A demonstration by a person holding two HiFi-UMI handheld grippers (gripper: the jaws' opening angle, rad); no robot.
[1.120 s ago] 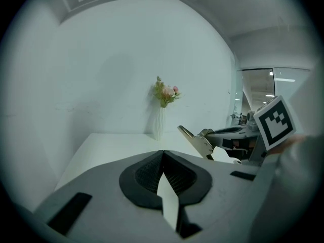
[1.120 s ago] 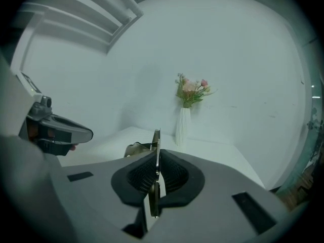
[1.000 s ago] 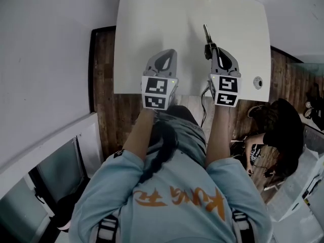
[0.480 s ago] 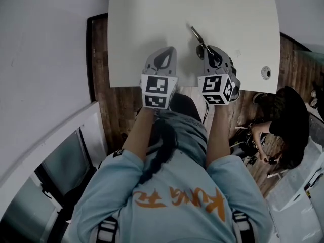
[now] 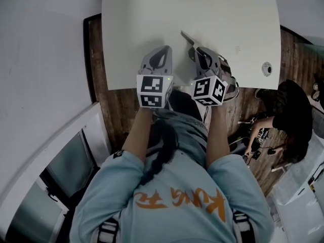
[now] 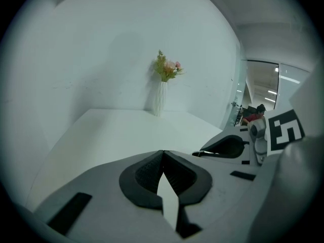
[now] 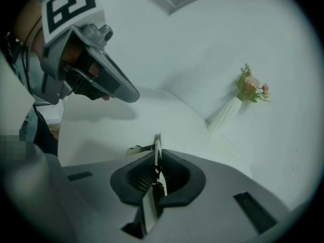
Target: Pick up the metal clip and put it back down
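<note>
Near the table (image 5: 152, 14) edge, metal clip (image 5: 185, 36) nipped edge-on in the right gripper (image 7: 157, 158), jaws opening around it, likely to set it back down; contact with the table unclear. Just beside, left gripper (image 6: 163, 155) idle, pads closed on nothing. Far end, by the wall: white vase (image 6: 159, 98) holding a small spray of flowers (image 6: 167, 69).

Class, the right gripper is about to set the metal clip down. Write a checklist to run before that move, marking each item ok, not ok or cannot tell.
1. The metal clip sits between the pads of the right gripper, whose jaws are opening: ok.
2. Clip is above the table, inside its edge: ok.
3. Clip touches the tabletop: cannot tell.
4. The left gripper is shut, empty, clear of the clip: ok.
5. The vase stands far from the set-down spot: ok.
</note>
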